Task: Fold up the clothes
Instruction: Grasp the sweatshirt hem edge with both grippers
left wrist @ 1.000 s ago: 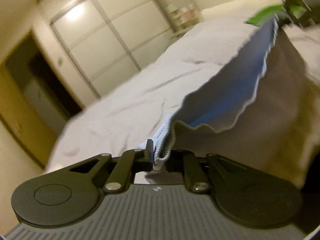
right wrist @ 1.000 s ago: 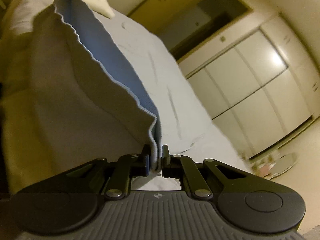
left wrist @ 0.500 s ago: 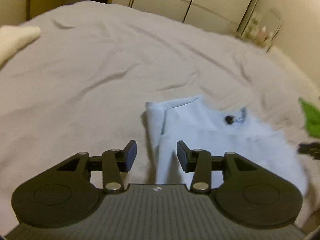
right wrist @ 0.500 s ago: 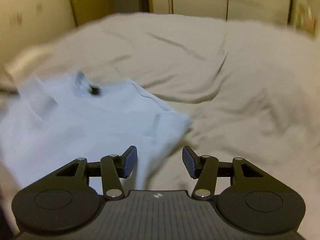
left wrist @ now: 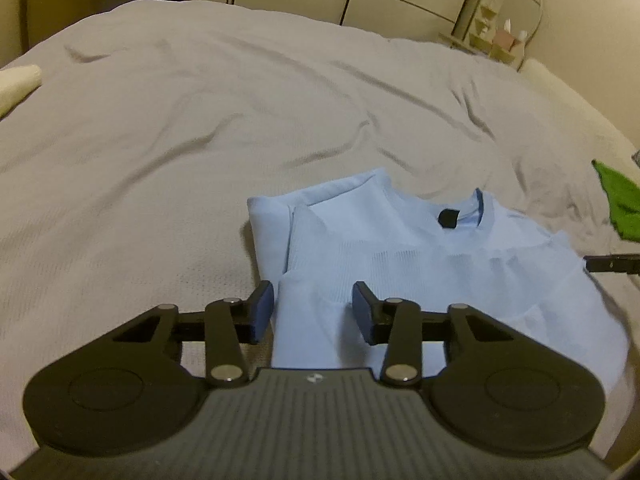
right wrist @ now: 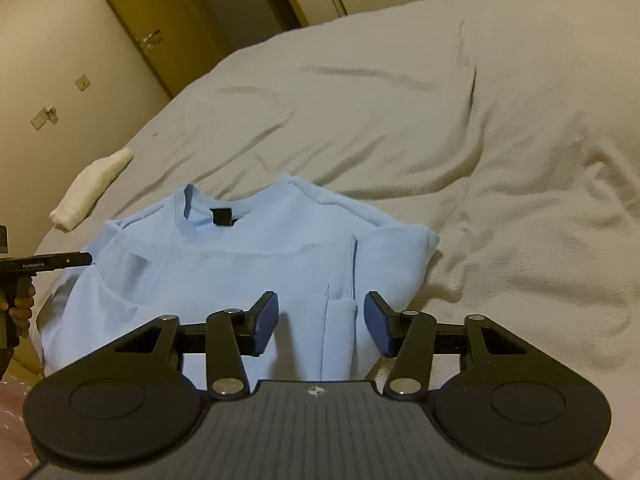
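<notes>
A: Left wrist view: left gripper spread wide, holding nothing, over the light blue shirt at lower centre on the bed.

B: Right wrist view: right gripper likewise apart, empty, shirt centre-left.

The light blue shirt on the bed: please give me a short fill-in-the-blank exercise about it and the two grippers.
1. The light blue shirt lies folded on the ____.
2. The left gripper has its jaws ____.
3. The right gripper holds ____.
4. The cloth at the left view's right edge is ____.

Missing words: bed; open; nothing; green
</notes>
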### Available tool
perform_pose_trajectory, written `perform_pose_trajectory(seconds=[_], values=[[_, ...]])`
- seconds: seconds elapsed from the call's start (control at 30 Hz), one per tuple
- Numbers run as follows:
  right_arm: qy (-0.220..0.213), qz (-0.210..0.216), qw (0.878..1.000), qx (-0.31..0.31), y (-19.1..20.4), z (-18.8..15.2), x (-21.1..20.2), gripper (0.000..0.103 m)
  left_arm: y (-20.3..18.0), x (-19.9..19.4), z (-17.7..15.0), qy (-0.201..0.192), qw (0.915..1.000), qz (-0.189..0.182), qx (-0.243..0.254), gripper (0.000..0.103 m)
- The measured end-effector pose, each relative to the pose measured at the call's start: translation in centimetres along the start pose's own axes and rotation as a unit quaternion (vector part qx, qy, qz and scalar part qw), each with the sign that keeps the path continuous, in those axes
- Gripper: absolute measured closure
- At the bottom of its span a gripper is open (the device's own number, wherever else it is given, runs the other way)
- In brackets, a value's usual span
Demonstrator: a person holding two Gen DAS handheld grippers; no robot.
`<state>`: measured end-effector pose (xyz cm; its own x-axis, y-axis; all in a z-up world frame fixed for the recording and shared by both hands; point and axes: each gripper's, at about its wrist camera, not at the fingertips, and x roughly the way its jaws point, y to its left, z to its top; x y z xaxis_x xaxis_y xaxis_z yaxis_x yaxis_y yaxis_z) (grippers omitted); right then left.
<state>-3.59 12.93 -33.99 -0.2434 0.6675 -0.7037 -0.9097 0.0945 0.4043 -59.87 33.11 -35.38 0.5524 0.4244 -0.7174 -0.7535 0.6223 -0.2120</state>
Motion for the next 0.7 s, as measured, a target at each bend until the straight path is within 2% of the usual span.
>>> perform_pose_trajectory(seconds=[0.1,0.23,0.3,0.37,0.43,0.47,0.5,0.53,0.57,0.63,0.7], values=[[0.012,0.005,1.0,0.007,-0.3,-0.1,1.2,0.055,-0.5,0.2,-0.6,0.0,0.9998,0.005,0.021,0.069],[0.029,0.027,0.997,0.067,-1.8,-0.9,2.0,0.057,-0.5,0.5,-1.3,0.001,0.9996,0.006,0.029,0.071],[0.023,0.035,0.995,0.095,-2.6,-1.2,1.8,0.061,-0.2,0.2,-1.5,0.0,0.9997,0.003,0.026,0.071],[0.002,0.045,0.994,0.099,-2.9,-1.4,1.0,0.057,0.1,0.1,-1.7,-0.003,0.9997,0.0,0.025,0.071],[0.008,0.047,0.995,0.086,-2.6,-1.6,0.9,0.057,0.4,0.2,-1.8,-0.004,0.9998,-0.005,0.019,0.071],[0.016,0.046,0.996,0.081,-2.4,-1.7,1.2,0.056,0.5,0.3,-1.8,-0.003,0.9999,-0.007,0.015,0.073],[0.022,0.043,0.996,0.078,-2.2,-1.8,1.5,0.057,0.5,0.5,-1.8,-0.004,0.9999,-0.011,0.012,0.082],[0.022,0.042,0.996,0.078,-2.1,-1.8,1.5,0.068,0.4,0.5,-1.8,-0.004,0.9998,-0.012,0.012,0.088],[0.018,0.042,0.996,0.079,-2.1,-1.9,1.4,0.073,0.3,0.4,-1.8,-0.007,0.9998,-0.011,0.014,0.098],[0.002,0.044,0.997,0.068,-1.5,-2.0,0.6,0.092,0.0,-0.1,-1.8,-0.016,0.9996,-0.007,0.021,0.098],[-0.019,0.043,0.998,0.048,-0.6,-2.1,-0.6,0.094,-0.4,-0.8,-1.9,-0.028,0.9991,0.002,0.032,0.098]])
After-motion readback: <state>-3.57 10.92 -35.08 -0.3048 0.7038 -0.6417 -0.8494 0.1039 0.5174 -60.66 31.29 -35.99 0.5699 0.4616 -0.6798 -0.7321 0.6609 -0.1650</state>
